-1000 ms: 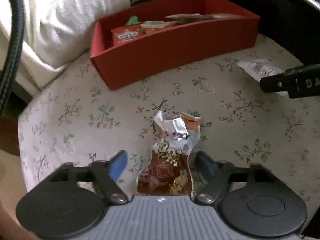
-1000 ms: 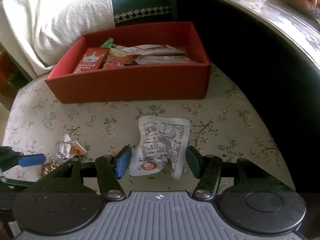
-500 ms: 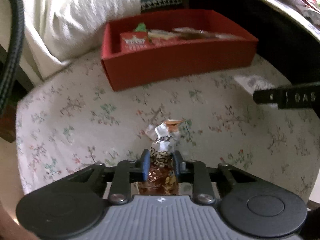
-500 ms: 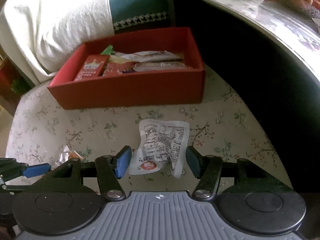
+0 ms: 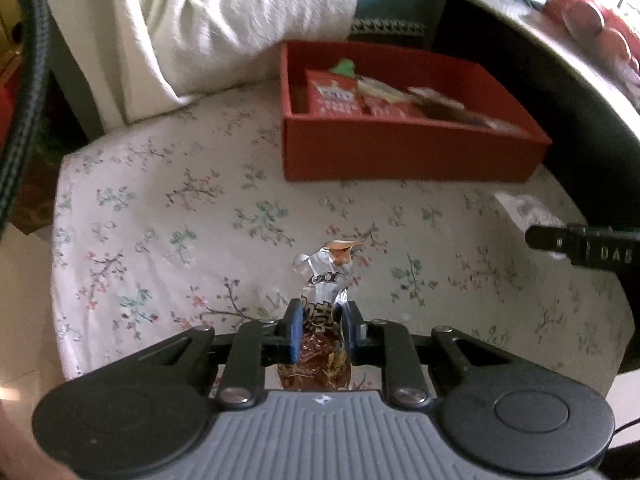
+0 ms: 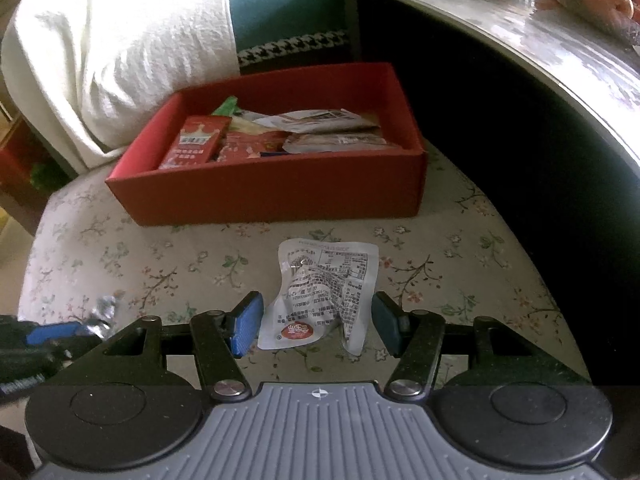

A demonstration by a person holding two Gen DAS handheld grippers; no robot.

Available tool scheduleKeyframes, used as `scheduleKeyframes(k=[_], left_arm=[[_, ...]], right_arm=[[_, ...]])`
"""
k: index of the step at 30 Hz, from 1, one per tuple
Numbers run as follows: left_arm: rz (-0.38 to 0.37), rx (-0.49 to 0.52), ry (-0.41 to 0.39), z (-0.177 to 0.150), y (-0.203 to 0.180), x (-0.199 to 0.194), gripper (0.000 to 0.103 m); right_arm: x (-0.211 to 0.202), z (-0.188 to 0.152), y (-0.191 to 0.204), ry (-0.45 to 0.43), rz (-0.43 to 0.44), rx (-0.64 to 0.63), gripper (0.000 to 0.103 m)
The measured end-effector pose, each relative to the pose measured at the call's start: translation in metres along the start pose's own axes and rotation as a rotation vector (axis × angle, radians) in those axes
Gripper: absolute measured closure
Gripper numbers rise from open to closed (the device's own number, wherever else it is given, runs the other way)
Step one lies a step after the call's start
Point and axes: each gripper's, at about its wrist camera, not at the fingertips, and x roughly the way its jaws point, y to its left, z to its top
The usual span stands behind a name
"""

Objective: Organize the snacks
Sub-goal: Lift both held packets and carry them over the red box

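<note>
1. Snacks sit in two places: a brown-and-silver snack packet [image 5: 325,320] in my left claw [image 5: 318,334], and a white printed packet [image 6: 324,292] lying on the floral table [image 6: 160,264] in front of my right claw [image 6: 318,326].
2. My left claw has its blue pads [image 5: 294,334] pressed against both sides of the brown packet, with its crumpled silver top sticking out past the fingertips.
3. My right claw stands part open, a pad on either side of the white packet with a gap on each side; it grips nothing.
4. The red box [image 5: 400,152] rests on the table beyond both claws, already holding several packets, a red carton [image 6: 196,144] among them.
5. Only the left wrist view shows the grip on the brown packet; there the white packet [image 5: 524,208] is a sliver at the right edge, behind a black finger of the right claw.
6. Only the right wrist view shows the white packet whole, print side up; there the left claw [image 6: 60,330] appears as a blue pad at the lower left edge, with a scrap of silver wrapper beside it.
7. A white blanket [image 6: 112,48] lies behind the box.
</note>
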Motion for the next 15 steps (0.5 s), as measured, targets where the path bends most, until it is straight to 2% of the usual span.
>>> scheduleKeyframes(k=[4,8,15], left_arm=[[-0.028,-0.028,-0.030,0.009,0.000,-0.010,0.088],[0.019,0.003,-0.063,0.013,-0.008,-0.016,0.088],[0.023,0.003,-0.109,0.027,-0.010,-0.024,0.088]], right_arm=[[-0.003,0.000,-0.001,-0.009,0.006,0.005,0.036],[-0.008,0.002,-0.003,-0.024,0.011,0.012,0.036],[-0.024,0.010,0.003,-0.072,0.020,0.024,0.036]])
